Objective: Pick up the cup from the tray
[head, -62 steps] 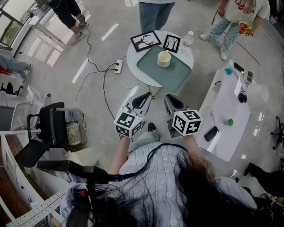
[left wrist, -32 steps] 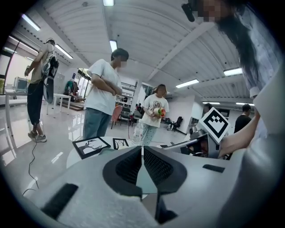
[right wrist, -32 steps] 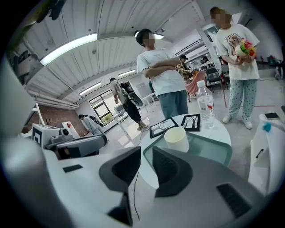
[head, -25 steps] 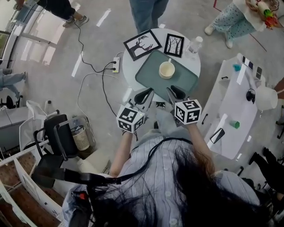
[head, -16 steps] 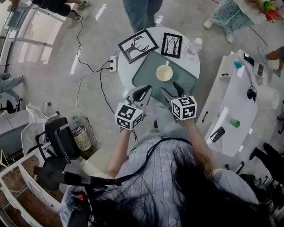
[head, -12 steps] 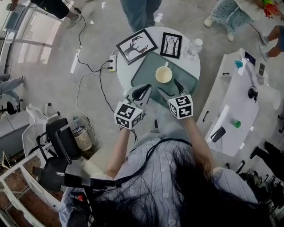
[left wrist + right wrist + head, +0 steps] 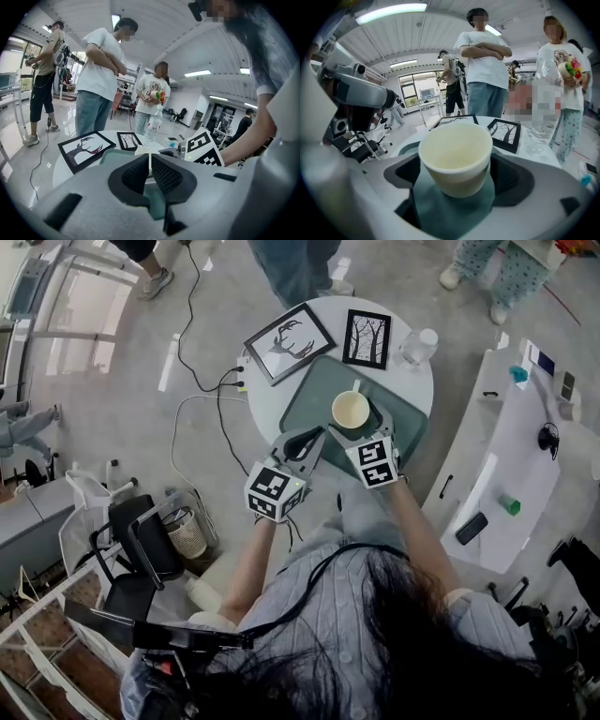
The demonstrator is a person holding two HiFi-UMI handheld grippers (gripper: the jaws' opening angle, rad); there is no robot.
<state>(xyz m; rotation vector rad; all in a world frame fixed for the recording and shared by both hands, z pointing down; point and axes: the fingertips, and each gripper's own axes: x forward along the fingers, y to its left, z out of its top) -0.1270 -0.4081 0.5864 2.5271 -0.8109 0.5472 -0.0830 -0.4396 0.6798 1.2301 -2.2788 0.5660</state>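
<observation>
The cup [image 7: 351, 411], pale cream and upright, stands on the green tray [image 7: 314, 399], toward the tray's near side in the head view. The right gripper [image 7: 363, 427] reaches over the tray's near edge to the cup; its jaws have just been opening and now stand spread wide, one on each side of the cup, and the right gripper view shows the cup between them with the pads clear of its wall. To the left of the cup, over the tray's near-left edge, hangs the left gripper [image 7: 302, 441], its jaws pressed together with only a thin slit between them and nothing in it. The tray lies on a round white tabletop [image 7: 264, 401]. Beyond the cup, past the tray's far edge, two framed pictures lie flat on the tabletop: a deer picture [image 7: 285, 341] to the far left and a tree picture [image 7: 367, 337] straight behind. To the far right of the cup stands a clear water bottle [image 7: 418, 346]. Behind the tabletop, further still from the cup, a person with folded arms [image 7: 483, 61] and a person in patterned trousers [image 7: 567, 79] stand on the floor.
</observation>
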